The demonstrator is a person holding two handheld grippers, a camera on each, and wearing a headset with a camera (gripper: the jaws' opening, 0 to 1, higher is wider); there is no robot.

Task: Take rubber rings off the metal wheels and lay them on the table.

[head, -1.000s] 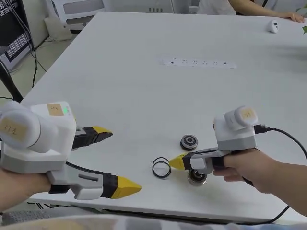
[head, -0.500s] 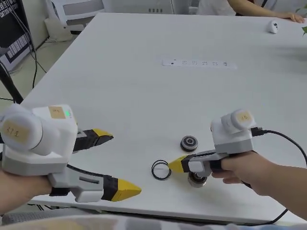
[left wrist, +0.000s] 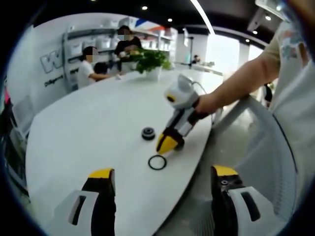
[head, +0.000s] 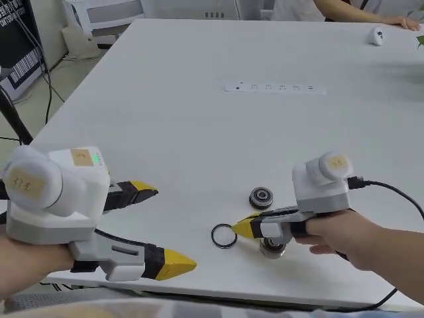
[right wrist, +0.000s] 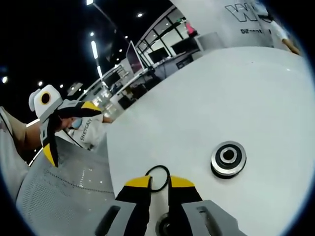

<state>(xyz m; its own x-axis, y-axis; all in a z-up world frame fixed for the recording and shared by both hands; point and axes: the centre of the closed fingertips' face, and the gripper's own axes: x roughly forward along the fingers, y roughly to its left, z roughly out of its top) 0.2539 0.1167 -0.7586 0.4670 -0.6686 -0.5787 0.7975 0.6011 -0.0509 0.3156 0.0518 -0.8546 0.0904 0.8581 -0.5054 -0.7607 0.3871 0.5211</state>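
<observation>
At the white table's [head: 199,132] near edge, thin black rubber ring [head: 223,236] lies flat just off right gripper's [head: 242,226] closed jaws; left gripper's [head: 167,228] jaws spread wide

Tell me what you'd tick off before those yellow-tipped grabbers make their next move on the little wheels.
1. Removed rubber ring lies flat on the table, free of either gripper: ok.
2. Right gripper has its jaws nearly together with nothing in them: ok.
3. Left gripper is wide open, empty and well off to the side of the parts: ok.
4. Far wheel stands alone with room around it: ok.
5. Far wheel has a ring to pull: cannot tell, its rim looks dark but is too small to read.
6. Near wheel sits mostly hidden under the right gripper: cannot tell whether it has a ring.
</observation>
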